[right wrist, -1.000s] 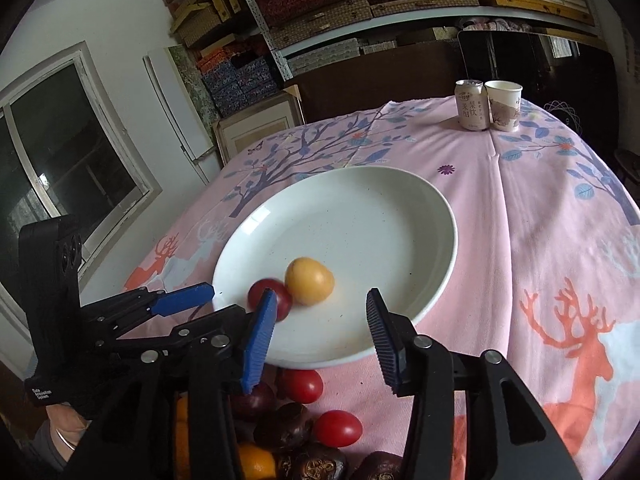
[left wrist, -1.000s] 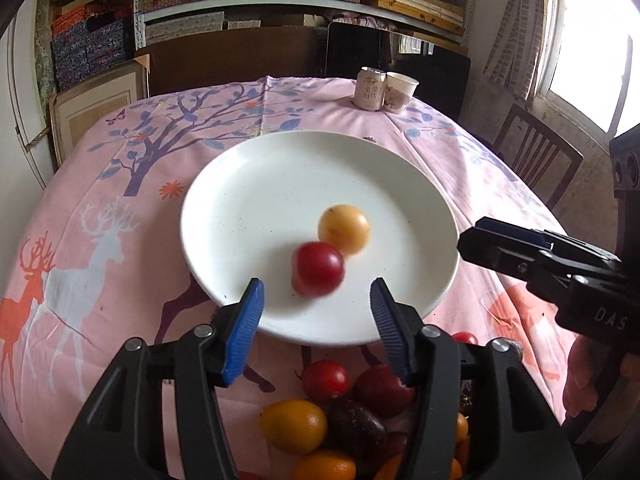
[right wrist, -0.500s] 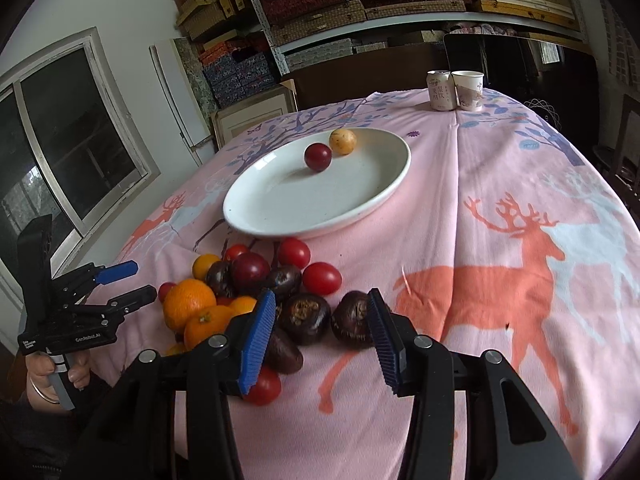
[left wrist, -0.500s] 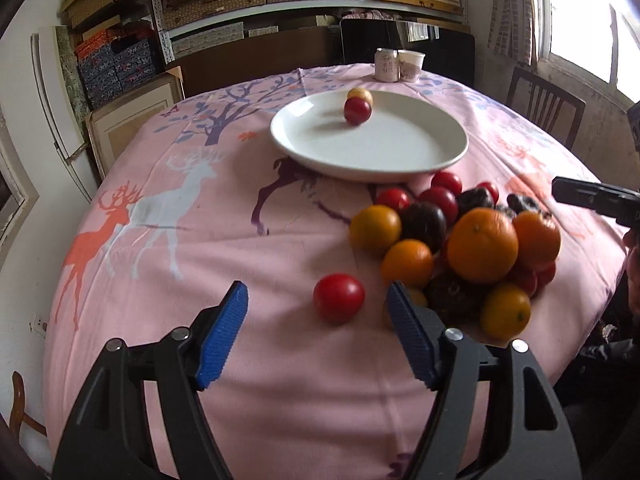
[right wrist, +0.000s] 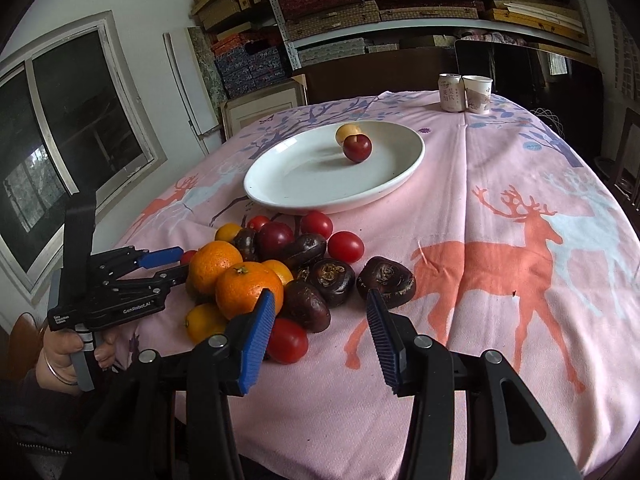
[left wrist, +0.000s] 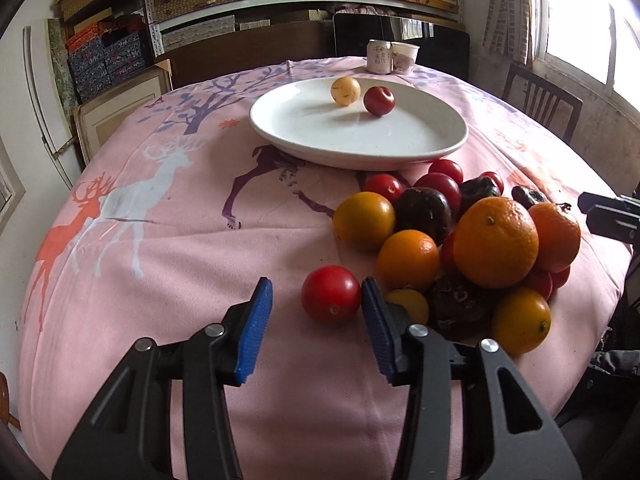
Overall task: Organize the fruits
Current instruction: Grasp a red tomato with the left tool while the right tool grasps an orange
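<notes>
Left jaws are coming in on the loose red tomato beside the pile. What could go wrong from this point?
The left gripper is closing off-centre: the red tomato sits against the right pad, so it may squirt left or roll. That pad could also nudge the small yellow fruit and disturb the heap. On the plate, round fruit may roll.

A mound of oranges, red tomatoes and dark chestnuts [left wrist: 472, 240] lies on the pink cloth beside a white oval plate [left wrist: 320, 148] bearing a yellow fruit [left wrist: 345, 90] and a red fruit [left wrist: 379, 101].
</notes>
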A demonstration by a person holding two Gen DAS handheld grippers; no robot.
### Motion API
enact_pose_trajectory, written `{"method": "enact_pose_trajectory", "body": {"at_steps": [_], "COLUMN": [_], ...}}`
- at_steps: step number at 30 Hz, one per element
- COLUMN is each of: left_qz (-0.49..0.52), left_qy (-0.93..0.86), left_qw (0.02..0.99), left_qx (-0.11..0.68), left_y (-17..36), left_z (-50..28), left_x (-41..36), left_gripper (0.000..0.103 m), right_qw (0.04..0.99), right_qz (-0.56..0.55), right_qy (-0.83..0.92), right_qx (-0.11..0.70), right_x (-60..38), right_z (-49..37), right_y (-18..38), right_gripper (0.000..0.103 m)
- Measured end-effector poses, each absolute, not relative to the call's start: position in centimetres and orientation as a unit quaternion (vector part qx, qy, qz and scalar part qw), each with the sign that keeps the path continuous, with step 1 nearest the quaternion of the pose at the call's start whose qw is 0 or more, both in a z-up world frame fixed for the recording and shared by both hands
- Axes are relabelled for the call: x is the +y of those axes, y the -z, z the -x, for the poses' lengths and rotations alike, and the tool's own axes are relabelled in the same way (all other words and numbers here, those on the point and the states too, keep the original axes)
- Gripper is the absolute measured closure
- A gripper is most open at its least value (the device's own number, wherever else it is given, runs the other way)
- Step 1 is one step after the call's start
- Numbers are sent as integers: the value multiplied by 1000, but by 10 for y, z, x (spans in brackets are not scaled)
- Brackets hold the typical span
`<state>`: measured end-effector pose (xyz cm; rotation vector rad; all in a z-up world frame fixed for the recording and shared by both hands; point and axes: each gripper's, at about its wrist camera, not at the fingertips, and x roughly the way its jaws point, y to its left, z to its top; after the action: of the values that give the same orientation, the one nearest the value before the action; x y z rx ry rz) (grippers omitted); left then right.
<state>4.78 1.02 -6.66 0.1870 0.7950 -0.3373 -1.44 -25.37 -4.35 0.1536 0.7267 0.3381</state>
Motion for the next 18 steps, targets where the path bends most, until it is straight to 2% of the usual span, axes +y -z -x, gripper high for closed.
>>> {"method": "enact_pose_trajectory", "body": {"at_steps": [3,4,5,18], "left_qz": [-36,-25,-19,-38], "left_qy": [197,210,220,201], "left_qw": [893,890,889,901], "left_qx": [402,404,402,383], "left_y": [70,71,72,72], "left_z": [-56,-57,-56,-36], "left_x": [22,25,25,23], "left_gripper": [61,70,73,74], "right_qw": [916,915,915,916], "right_qz": [-62,-54,-45,1], "right_qy": [-194,-204,-213,-217], "right_qx": [346,343,339,337], "right_x": [-244,-238,-232,-198], "right_z": [19,21,23,9], "right_y": [43,42,40,41], "right_gripper": [55,55,55,53]}}
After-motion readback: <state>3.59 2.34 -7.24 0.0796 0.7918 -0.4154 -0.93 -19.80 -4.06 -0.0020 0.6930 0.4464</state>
